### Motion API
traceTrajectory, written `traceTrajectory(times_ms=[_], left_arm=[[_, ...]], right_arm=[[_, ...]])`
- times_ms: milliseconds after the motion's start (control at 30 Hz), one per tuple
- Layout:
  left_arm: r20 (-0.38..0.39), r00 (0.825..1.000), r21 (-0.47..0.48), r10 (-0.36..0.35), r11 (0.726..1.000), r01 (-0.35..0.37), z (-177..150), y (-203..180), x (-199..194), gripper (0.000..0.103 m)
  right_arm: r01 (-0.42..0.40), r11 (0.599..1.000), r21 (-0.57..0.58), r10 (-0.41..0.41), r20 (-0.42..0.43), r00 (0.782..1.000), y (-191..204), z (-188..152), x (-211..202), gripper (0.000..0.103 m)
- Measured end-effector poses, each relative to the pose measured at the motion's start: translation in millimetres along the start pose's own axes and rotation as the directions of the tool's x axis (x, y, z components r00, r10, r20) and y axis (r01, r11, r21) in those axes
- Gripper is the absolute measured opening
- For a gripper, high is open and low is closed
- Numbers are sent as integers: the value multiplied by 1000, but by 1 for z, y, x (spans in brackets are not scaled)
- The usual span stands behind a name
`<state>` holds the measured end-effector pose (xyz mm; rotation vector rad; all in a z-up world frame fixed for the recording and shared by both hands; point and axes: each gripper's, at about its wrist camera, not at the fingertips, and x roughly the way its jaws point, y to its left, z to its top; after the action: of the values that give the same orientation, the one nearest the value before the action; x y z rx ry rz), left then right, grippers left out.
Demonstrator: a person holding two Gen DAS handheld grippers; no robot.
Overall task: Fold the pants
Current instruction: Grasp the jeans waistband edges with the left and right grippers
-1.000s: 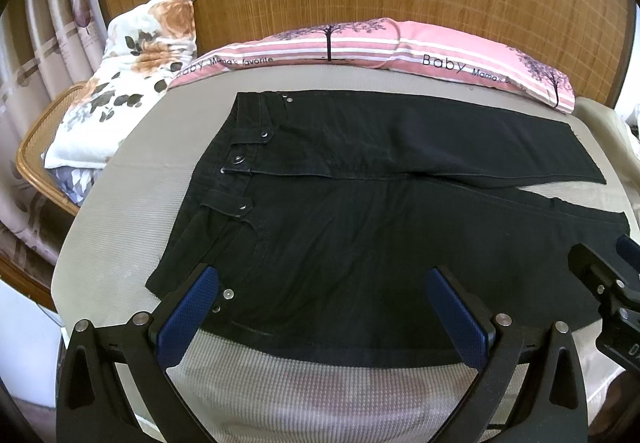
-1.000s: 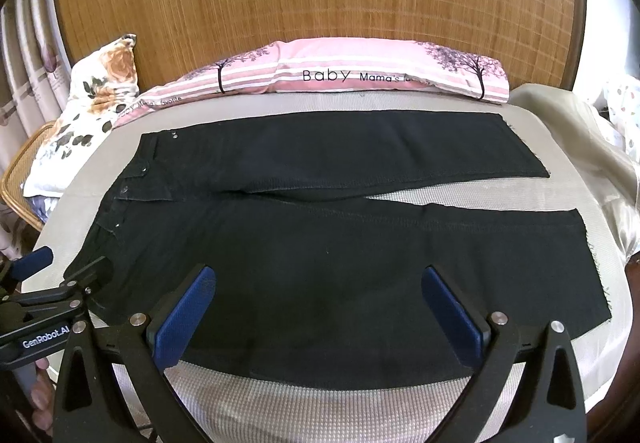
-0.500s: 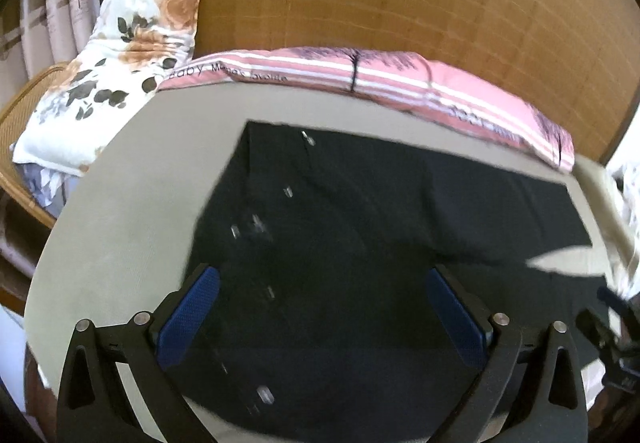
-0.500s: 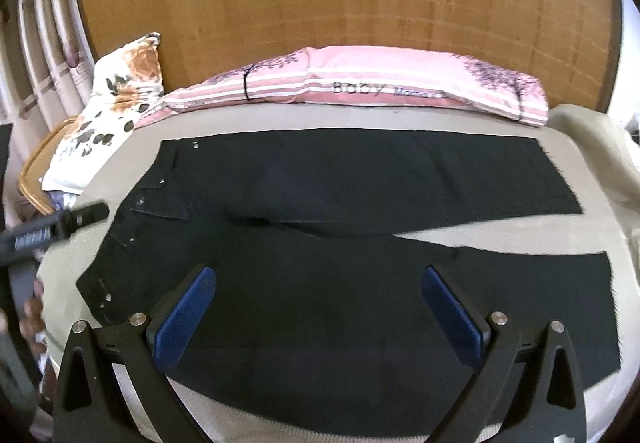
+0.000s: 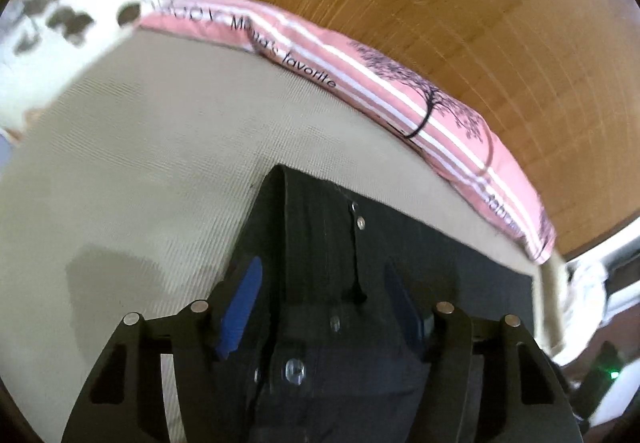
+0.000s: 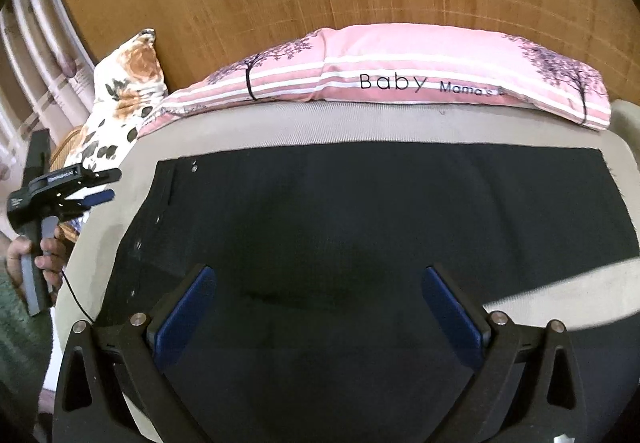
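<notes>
Black pants (image 6: 360, 227) lie flat on the beige bed (image 6: 280, 127), waistband at the left, legs running right. My left gripper (image 5: 324, 303) is open, low over the far waistband corner (image 5: 304, 211), its blue pads either side of the band and a metal button (image 5: 294, 370). It also shows in the right wrist view (image 6: 96, 187), held by a hand just off the pants' left edge. My right gripper (image 6: 320, 307) is open and empty above the pants' middle, near the crotch.
A pink striped pillow (image 6: 400, 75) lies along the far edge of the bed against a bamboo wall. A floral pillow (image 6: 124, 95) stands at the far left by a wicker chair. Bare beige bed surface (image 5: 140, 183) lies left of the waistband.
My left gripper has moved forward and down to the far waistband corner and its jaws have narrowed. My right gripper has moved forward over the pants' middle, still open.
</notes>
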<state>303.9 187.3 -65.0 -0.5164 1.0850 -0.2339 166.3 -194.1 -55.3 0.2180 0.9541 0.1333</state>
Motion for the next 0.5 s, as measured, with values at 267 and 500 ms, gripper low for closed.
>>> traceTrajectory(times_ms=[267, 500], left_arm=[[-81, 996, -44, -21, 999, 17, 26, 30, 50, 62], [-116, 987, -51, -116, 993, 110, 35, 25, 72, 38]], right_arm=[[9, 1000, -19, -9, -25, 1000, 5, 31, 42, 102], [0, 1000, -27, -1, -46, 999, 8, 44, 72, 102]])
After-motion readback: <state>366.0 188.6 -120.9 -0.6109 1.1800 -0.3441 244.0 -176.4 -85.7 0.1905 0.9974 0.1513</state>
